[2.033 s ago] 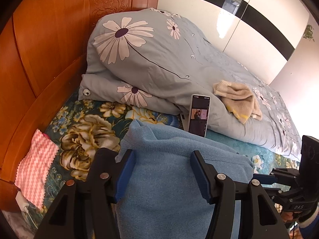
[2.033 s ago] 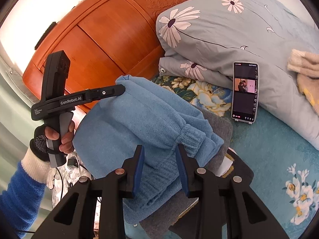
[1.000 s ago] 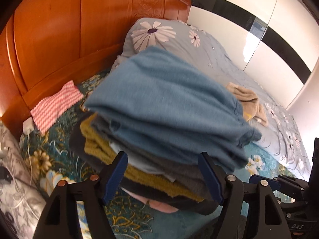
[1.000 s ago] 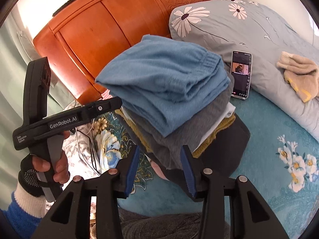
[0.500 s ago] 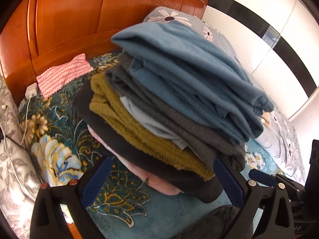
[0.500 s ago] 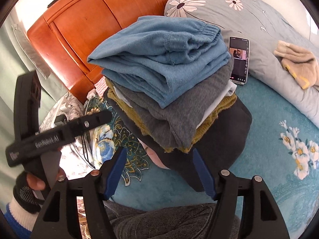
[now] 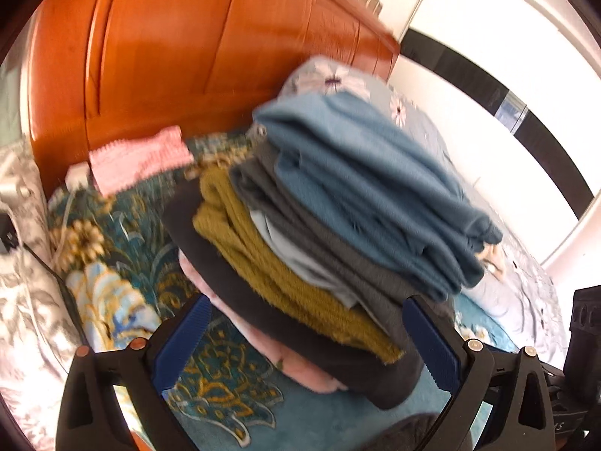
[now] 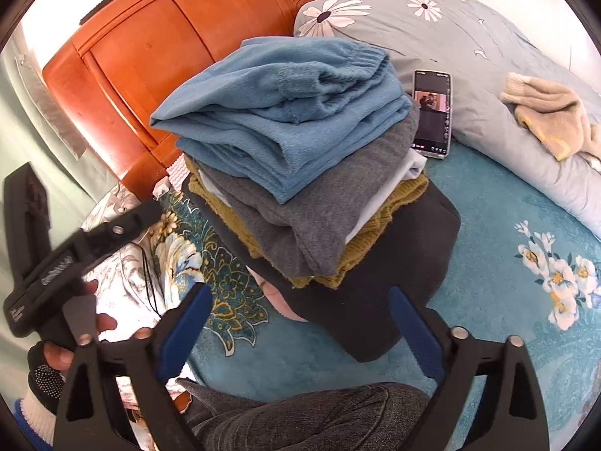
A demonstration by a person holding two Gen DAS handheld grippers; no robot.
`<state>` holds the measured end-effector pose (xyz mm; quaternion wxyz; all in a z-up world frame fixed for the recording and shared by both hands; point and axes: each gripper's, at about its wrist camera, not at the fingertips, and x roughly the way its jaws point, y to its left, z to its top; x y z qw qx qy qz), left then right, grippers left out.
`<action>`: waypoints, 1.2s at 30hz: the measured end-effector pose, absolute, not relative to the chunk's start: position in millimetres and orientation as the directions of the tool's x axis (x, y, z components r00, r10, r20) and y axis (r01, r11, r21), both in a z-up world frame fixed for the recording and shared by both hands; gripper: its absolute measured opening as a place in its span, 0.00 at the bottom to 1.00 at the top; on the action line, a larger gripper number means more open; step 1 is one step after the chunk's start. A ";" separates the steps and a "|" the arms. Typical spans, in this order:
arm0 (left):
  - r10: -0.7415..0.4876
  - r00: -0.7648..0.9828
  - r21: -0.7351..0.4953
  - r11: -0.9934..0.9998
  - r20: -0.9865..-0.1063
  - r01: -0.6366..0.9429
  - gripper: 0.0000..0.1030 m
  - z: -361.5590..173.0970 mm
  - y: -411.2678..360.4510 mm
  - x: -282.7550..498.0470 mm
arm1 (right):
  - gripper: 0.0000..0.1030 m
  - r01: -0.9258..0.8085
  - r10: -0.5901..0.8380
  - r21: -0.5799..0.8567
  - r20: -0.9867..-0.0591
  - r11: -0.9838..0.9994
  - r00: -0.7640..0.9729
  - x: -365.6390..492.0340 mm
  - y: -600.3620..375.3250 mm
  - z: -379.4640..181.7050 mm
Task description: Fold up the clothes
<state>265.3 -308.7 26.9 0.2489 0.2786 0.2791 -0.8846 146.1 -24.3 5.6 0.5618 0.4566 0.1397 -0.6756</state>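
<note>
A stack of folded clothes (image 8: 319, 203) sits on the bed, with a folded blue garment (image 8: 285, 112) on top, then grey, white, mustard, black and pink layers. It also shows in the left wrist view (image 7: 338, 233), blue garment (image 7: 375, 180) on top. My left gripper (image 7: 304, 342) is open and empty, just in front of the stack. My right gripper (image 8: 300, 330) is open and empty, in front of the stack's near edge. A dark grey garment (image 8: 319, 417) lies below the right gripper. The left gripper's body (image 8: 56, 263) shows at the left of the right wrist view.
A wooden headboard (image 8: 180, 49) stands behind the stack. A grey flowered duvet (image 8: 469, 37) lies at the right with a phone (image 8: 432, 112) leaning on it and a beige cloth (image 8: 548, 116) on top. A pink cloth (image 7: 139, 158) lies by the headboard.
Both grippers have let go of the blue garment, which now rests on top of the stack. They have drawn back, lowered and opened wide.
</note>
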 end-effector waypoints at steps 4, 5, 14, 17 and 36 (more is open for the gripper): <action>-0.318 -0.736 -0.334 -0.736 -0.598 0.589 1.00 35.9 -304.6 270.1 | 1.00 0.891 -0.632 0.302 -0.774 -0.338 0.022 146.5 -23.7 6.0; -0.321 -0.733 -0.325 -0.739 -0.600 0.590 1.00 36.9 -303.7 270.0 | 1.00 0.895 -0.635 0.290 -0.773 -0.340 0.009 147.8 -23.3 6.8; -0.346 -0.728 -0.249 -0.781 -0.591 0.573 1.00 43.2 -289.1 270.8 | 1.00 0.910 -0.651 0.206 -0.754 -0.359 -0.086 153.4 -18.7 15.0; -0.370 -0.717 -0.234 -0.772 -0.590 0.591 1.00 44.7 -287.2 269.7 | 1.00 0.911 -0.650 0.194 -0.753 -0.364 -0.099 154.4 -17.0 15.4; -0.416 -0.622 -0.114 -0.766 -0.663 0.633 1.00 19.6 -276.4 262.6 | 1.00 0.911 -0.615 0.160 -0.779 -0.380 -0.120 162.2 -14.6 8.3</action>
